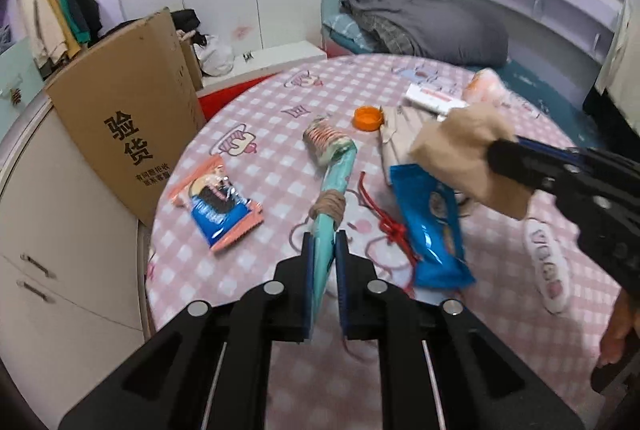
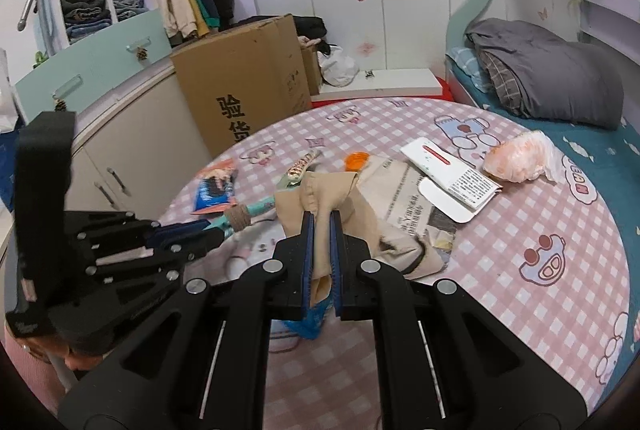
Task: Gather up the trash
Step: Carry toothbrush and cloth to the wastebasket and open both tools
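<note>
In your left wrist view, your left gripper [image 1: 323,238] has its jaws drawn narrow around the near end of a long teal wrapper [image 1: 334,186], rolled into a stick and bound with a band of tan twine. Its far end, beyond the jaws, is crumpled and striped red and white. Left of the jaws lies a glossy blue and salmon snack packet [image 1: 220,206]; right of them a thin red string [image 1: 394,230] is knotted beside a shiny blue packet [image 1: 432,226]. Farther out sits a round orange bottle cap [image 1: 368,118]. Everything rests on a round table [image 1: 248,262] under pink checked cloth, with a tall cardboard box [image 1: 128,118] standing off its left edge.

In your right wrist view, your right gripper [image 2: 321,226] is clamped on a limp beige cloth [image 2: 324,198] that drapes over both sides of the jaws. Beyond them lie folded newspaper [image 2: 404,198], a flat white carton [image 2: 448,170] and a crinkled orange-tinted plastic bag [image 2: 516,158].
</note>
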Demonstrator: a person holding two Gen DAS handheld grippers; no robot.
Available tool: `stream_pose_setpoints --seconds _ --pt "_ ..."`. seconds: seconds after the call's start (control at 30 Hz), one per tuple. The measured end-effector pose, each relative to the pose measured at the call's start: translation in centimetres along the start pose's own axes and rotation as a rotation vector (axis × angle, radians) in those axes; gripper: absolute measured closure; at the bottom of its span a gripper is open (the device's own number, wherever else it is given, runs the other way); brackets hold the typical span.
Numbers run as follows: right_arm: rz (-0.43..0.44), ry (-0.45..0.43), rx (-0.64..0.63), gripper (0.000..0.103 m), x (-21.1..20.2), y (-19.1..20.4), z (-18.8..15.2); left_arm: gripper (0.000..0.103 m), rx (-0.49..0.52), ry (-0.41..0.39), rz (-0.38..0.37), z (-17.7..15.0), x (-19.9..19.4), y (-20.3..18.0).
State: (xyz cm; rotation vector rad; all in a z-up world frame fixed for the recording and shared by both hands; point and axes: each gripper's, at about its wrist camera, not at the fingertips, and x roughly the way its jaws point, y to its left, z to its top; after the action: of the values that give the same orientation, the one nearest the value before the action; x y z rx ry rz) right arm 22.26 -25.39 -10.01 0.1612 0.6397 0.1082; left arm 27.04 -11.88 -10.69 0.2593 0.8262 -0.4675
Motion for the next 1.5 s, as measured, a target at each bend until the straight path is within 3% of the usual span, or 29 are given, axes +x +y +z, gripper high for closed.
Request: stream_pose_setpoints --seconds 0.3,0.47,0.7,0.83,1.13,1.17,1.23,1.27,1.3,1.5 --pt "0.047 0.015 -0.059 0.095 -0.7 5.1 -0.4 0.093 -0.128 -0.113 0.006 -3.2 -6.8 2.6" --pt "0.120 0.039 -0.128 0.095 0.1 10.6 -1.1 0.093 -0.235 -0.140 0.052 -5.7 -9.1 6.1" --pt "0.246 0.097 -0.242 0.095 2.4 19.7 -3.1 0.093 -0.412 -0.161 0.134 -11.7 -12.2 13.1" --pt "0.330 0.169 -0.302 0.095 5.2 25.5 -5.3 0.093 -0.523 -0.141 0.190 -16.0 -13.0 17.2" --pt "0.443 0.321 -0.397 0.094 13.0 35.3 -12.5 0.093 -0.746 0.043 0.368 -26.9 -11.2 26.3" --pt "0.442 0.328 -0.406 0.091 13.7 35.7 -13.2 0.093 -0.774 0.064 0.383 -28.1 -10.8 27.2" --pt "0.428 0.355 -0.407 0.074 15.8 36.6 -14.6 0.093 -0.804 0.097 0.402 -29.6 -10.1 28.5" --pt "0.419 0.363 -0.395 0.044 16.7 36.7 -15.2 0.093 -0.816 0.115 0.418 -30.3 -9.6 29.0" --pt "0.408 0.361 -0.386 0.037 17.1 36.6 -15.5 0.093 -0.822 0.128 0.427 -30.6 -9.3 29.3" --pt "0.368 0.413 -0.338 0.037 19.3 34.7 -17.6 0.093 -0.863 0.184 0.413 -32.3 -6.7 30.3"
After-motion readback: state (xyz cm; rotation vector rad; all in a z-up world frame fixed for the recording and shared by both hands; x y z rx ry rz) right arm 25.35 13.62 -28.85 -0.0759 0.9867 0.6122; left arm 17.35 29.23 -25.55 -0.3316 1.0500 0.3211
